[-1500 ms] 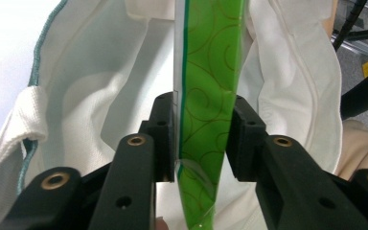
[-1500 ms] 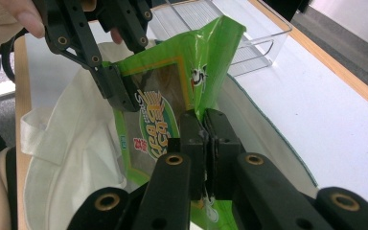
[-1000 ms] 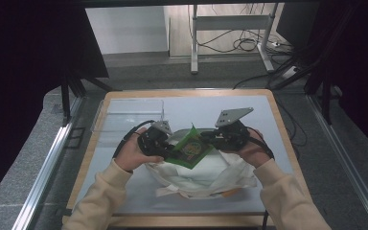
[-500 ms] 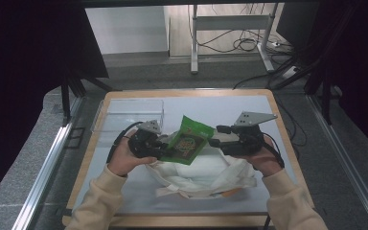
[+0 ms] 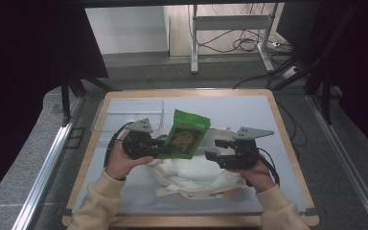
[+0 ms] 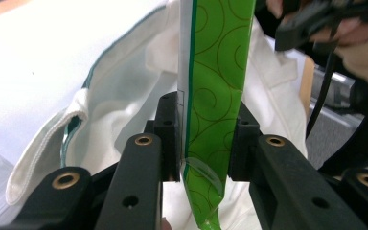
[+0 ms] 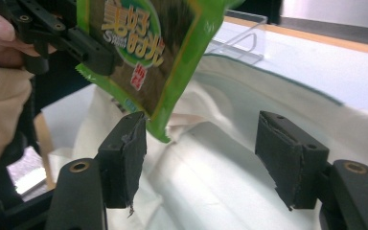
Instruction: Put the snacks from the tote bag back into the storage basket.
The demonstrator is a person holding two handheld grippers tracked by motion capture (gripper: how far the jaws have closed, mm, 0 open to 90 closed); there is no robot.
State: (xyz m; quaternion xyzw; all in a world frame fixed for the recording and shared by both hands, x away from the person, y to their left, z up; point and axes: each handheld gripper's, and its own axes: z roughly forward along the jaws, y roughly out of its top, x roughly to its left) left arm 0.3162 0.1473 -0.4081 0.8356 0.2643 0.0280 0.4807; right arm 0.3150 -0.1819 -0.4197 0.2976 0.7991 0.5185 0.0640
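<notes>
My left gripper (image 5: 159, 146) is shut on the lower edge of a green snack packet (image 5: 186, 135), which stands up above a white cloth bag (image 5: 196, 175). In the left gripper view the pads (image 6: 168, 129) pinch the packet (image 6: 215, 72) edge-on. My right gripper (image 5: 213, 149) is off to the packet's right, open; its jaws have just been opening. In the right gripper view the packet's lower corner (image 7: 143, 52) hangs by the left pad (image 7: 127, 153) without being pressed, and the bag (image 7: 230, 158) lies under the right gripper (image 7: 206, 143).
A clear plastic container (image 5: 129, 114) stands at the back left of the light mat, also seen in the right gripper view (image 7: 242, 36). The wooden table edge (image 5: 287, 143) runs along the right. The bag's handles trail toward the front edge.
The right gripper has let go of the packet, opened, and drawn off to the right and lower. The left gripper has shifted slightly left with the packet, which now stands more upright.
</notes>
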